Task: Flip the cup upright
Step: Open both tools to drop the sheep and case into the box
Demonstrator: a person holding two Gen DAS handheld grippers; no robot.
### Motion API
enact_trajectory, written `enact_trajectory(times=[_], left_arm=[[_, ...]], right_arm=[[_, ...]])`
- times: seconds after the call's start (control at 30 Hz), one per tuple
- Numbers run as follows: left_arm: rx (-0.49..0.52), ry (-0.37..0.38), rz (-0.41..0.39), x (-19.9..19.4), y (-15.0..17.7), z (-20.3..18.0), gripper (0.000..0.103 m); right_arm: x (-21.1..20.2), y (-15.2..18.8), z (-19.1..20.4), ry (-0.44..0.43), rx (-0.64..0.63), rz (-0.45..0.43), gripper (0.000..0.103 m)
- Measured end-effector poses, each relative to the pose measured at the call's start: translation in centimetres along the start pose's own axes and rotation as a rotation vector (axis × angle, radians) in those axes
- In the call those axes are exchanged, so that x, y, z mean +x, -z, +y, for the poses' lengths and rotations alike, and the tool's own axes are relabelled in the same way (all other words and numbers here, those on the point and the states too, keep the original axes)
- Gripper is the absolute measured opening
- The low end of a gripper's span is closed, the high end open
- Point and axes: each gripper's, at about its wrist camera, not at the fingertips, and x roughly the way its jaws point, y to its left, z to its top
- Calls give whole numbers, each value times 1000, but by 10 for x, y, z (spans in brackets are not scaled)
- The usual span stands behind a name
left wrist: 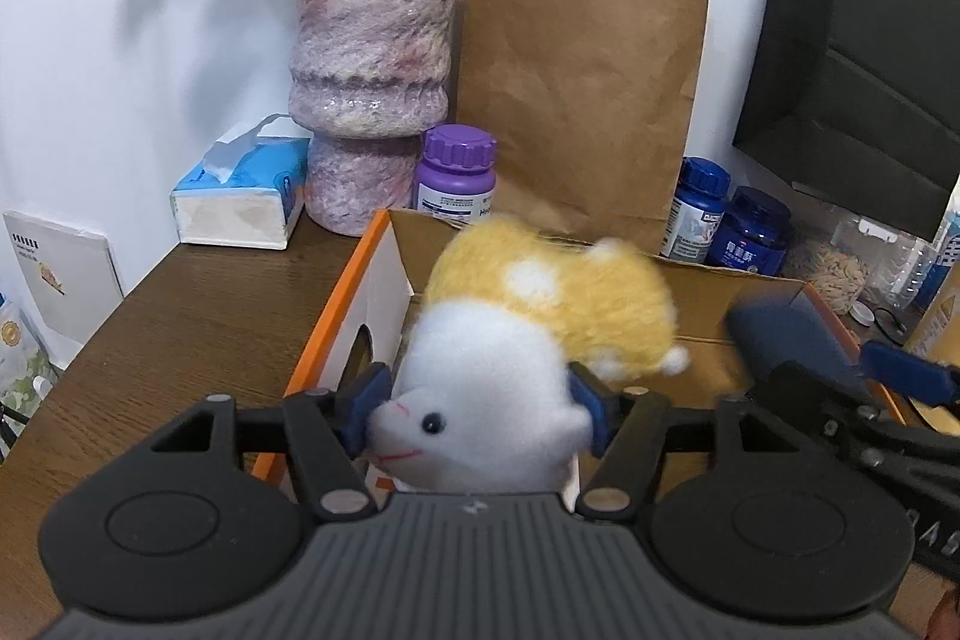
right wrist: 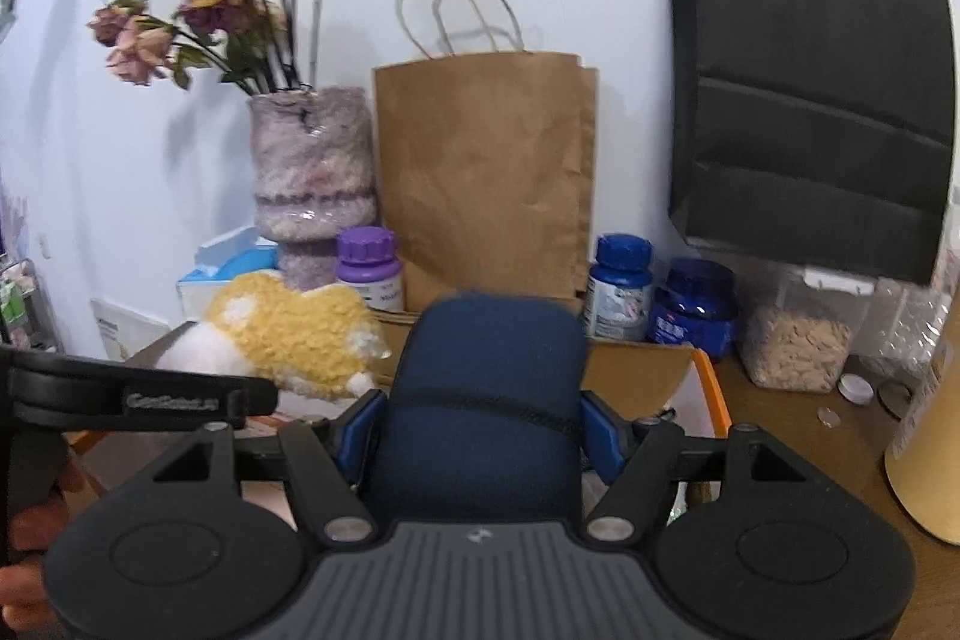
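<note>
Right gripper [right wrist: 483, 424] pinches the dark blue cup [right wrist: 486, 358] across its body, above the cardboard box [left wrist: 336, 316]. We cannot tell which end is its mouth. We judge it light and stiff, its matte skin grippy, so a hold at mid-body should serve for turning. Our left gripper [left wrist: 474, 406] has a plush toy [left wrist: 540, 304] between its pads over the box; whether they squeeze it we cannot tell. Beside the box lies bare wooden table [left wrist: 180, 316]. Behind the box, a vase [left wrist: 372, 58], bottles and a paper bag [left wrist: 576, 100] crowd the wall.
</note>
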Motion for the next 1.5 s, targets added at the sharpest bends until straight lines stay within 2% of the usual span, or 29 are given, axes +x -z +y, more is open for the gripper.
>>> enact_trajectory(times=[0.03,0.1,0.23,0.73,1.13,1.5], left_arm=[[0,-3,-1,0,0,0,87],[3,-16,-13,-1,0,0,96],[1,-15,-23,-4,-1,0,103],[6,-13,-53,-20,-8,0,103],[31,-8,-91,-56,-8,0,103],[40,-2,-97,-90,6,1,103]], right_arm=[[0,-1,-2,12,8,-3,87],[-3,-2,-5,35,21,-17,99],[-6,-5,-13,43,57,-30,103],[-21,-9,-9,10,62,-45,103],[-47,-12,-7,5,47,-80,103],[-78,-3,-3,-2,37,-94,103]])
